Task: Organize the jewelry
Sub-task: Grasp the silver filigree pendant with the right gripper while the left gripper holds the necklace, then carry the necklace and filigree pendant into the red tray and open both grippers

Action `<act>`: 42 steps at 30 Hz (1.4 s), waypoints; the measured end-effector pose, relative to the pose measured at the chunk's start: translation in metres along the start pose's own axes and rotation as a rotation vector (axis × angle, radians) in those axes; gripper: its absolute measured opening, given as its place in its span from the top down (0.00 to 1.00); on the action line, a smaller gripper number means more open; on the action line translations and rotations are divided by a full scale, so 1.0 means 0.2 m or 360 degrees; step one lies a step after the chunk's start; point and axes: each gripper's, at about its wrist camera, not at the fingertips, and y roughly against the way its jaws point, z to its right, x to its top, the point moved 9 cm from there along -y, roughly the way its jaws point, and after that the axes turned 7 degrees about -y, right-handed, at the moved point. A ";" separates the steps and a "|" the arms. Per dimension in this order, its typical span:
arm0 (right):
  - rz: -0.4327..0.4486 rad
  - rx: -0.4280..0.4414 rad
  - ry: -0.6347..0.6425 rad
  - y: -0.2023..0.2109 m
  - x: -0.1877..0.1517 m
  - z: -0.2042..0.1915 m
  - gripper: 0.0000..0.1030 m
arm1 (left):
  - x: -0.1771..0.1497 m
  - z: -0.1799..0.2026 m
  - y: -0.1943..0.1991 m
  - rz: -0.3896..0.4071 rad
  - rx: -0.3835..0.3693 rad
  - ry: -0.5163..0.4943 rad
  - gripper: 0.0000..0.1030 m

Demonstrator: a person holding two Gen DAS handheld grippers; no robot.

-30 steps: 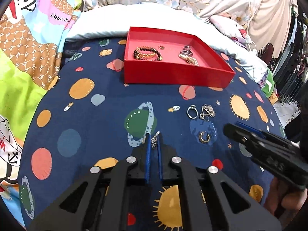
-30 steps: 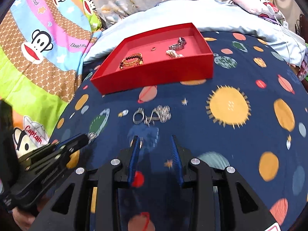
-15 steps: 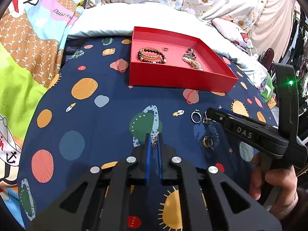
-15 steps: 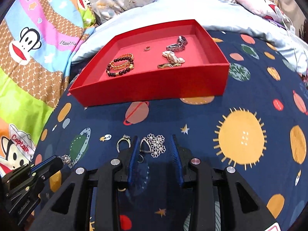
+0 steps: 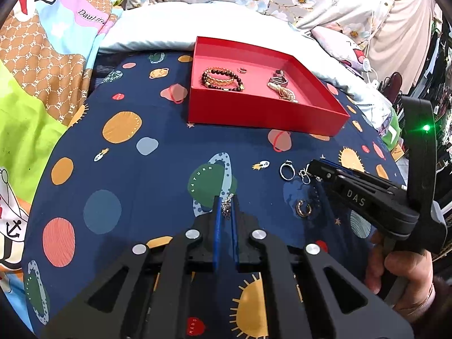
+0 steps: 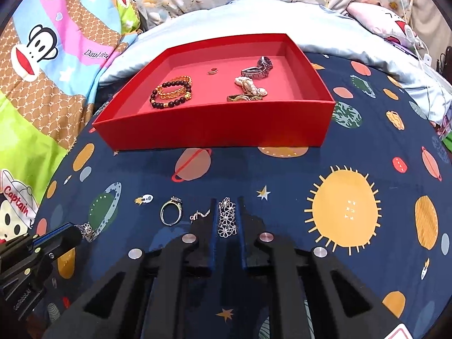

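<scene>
Between the right gripper's (image 6: 227, 217) blue pads, low in the frame's centre, sits a silver flower-link piece (image 6: 226, 220), the jaws having just closed onto it on the space-print bedspread (image 6: 282, 175). The left gripper (image 5: 226, 210) pinches a small silver trinket (image 5: 226, 206) at its tips. Beyond, a diamond ring (image 6: 171, 212) lies on the cloth, and the red tray (image 6: 214, 130) holds bracelets in the upper frame.

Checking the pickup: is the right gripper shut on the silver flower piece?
Shut on it: the right gripper has just closed, its blue pads flanking and touching the silver flower piece.
</scene>
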 end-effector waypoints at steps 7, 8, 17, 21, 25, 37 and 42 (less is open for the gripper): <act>0.0045 0.0036 -0.0094 0.11 0.02 0.06 0.91 | 0.01 0.00 0.03 0.0018 -0.0003 0.0010 0.95; 0.0056 0.0045 -0.0108 0.13 0.02 0.07 0.91 | 0.02 0.00 0.04 0.0022 -0.0004 0.0011 0.95; 0.0168 0.0078 -0.0132 0.33 0.11 0.10 0.91 | 0.09 0.01 0.10 0.0080 -0.0017 0.0011 0.95; 0.0208 0.0102 -0.0131 0.38 0.15 0.10 0.91 | 0.15 0.01 0.13 0.0111 -0.0022 0.0010 0.95; 0.0242 0.0155 -0.0127 0.43 0.24 0.08 0.91 | 0.22 0.01 0.13 0.0133 -0.0012 -0.0011 0.95; 0.0366 0.0170 -0.0011 0.40 0.64 -0.03 0.93 | 0.71 0.05 0.06 0.0271 -0.0068 -0.0045 0.95; 0.0381 0.0179 -0.0013 0.32 0.80 -0.04 0.93 | 0.91 0.07 -0.03 0.0310 -0.0060 -0.0081 0.95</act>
